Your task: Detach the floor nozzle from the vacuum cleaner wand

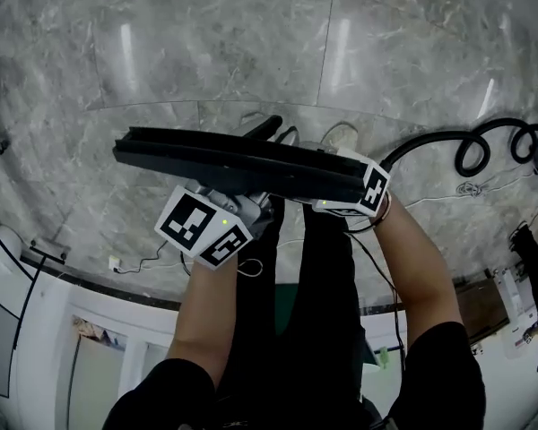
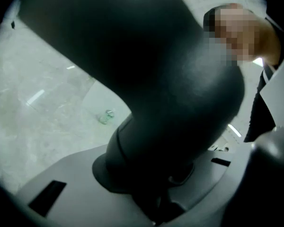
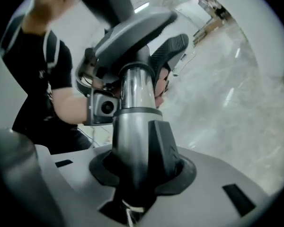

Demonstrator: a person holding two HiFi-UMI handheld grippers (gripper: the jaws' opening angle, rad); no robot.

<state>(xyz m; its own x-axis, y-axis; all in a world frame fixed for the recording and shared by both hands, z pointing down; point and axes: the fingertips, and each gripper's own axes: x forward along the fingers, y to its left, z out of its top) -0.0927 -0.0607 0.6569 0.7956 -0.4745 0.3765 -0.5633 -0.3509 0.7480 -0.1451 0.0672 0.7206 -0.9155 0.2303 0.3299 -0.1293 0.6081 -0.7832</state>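
Head view: the floor nozzle (image 1: pixel 238 161) hangs above the floor (image 1: pixel 206 52), left tool (image 1: pixel 242 211) under its middle, right tool (image 1: pixel 345 200) at its right end; left gripper view: that tool pinches the nozzle's black neck (image 2: pixel 170 93). Right gripper view: the other clamps the wand (image 3: pixel 132 122) beside the nozzle; I'd pull straight along it, without twisting.

Long black nozzle (image 1: pixel 242 164) hangs level, crosswise above the floor (image 1: pixel 206 52); the silver wand (image 3: pixel 132 126), black-collared, runs up into its neck.
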